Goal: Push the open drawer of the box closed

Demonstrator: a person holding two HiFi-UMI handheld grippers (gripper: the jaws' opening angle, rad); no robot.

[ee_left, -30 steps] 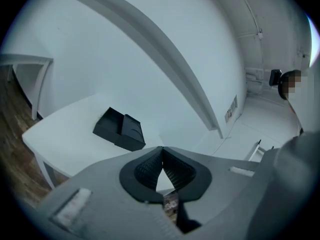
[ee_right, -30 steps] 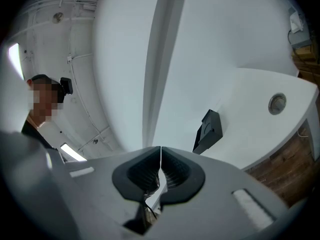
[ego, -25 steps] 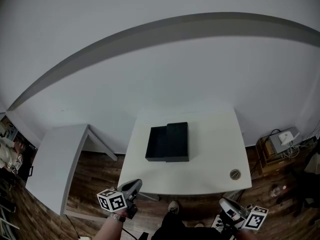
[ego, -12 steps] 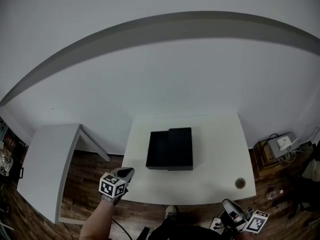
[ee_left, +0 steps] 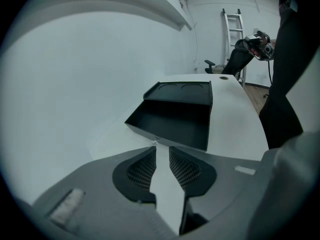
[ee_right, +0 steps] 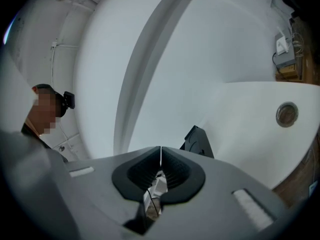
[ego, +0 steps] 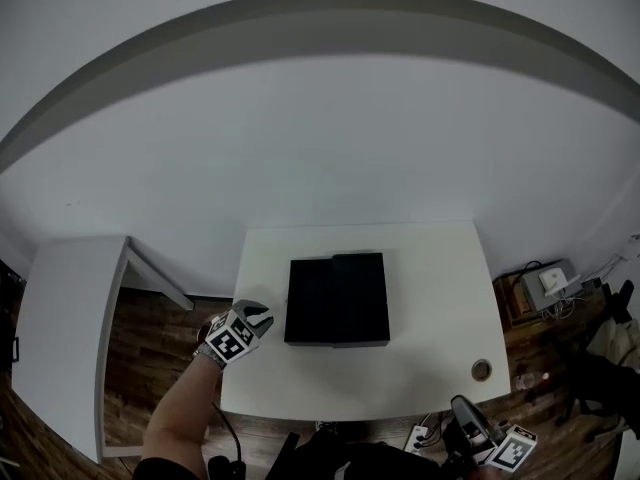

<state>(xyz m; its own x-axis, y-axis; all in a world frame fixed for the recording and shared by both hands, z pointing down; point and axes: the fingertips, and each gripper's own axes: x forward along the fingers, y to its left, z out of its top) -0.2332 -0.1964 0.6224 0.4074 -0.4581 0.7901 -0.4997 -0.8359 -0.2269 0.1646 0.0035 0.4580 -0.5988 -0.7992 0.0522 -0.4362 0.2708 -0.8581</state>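
The left gripper point(ee_left: 161, 147) has its jaws opening, a narrow gap between the ribbed pads, and nothing but bare white surface showing through that gap. It points straight at the outer wall of the drawer point(ee_left: 169, 124), which lies close ahead. In the head view, this gripper point(ego: 258, 314) hangs over the left edge of the tabletop point(ego: 430, 288), near the drawer but apart from it, with a strip of bare tabletop between them.

The right gripper point(ee_right: 160, 152) has its jaws closed together and holds nothing. In the head view it point(ego: 468, 420) sits low, off the near right corner of the tabletop and well away from the work.

The box point(ego: 358, 296) is black and rests flat near the middle of the tabletop. Its drawer point(ego: 308, 300) is pulled out to the left, toward the left gripper, and its dark interior looks empty. A round cable hole point(ego: 481, 370) sits near the tabletop's right front corner, and a second white table point(ego: 60, 318) stands further left over the wooden floor.

By my reading the task has barely begun. The drawer stands out and nothing touches it yet. What remains is to bring the left gripper against the drawer's outer wall and push it rightward until it sits flush in the box.
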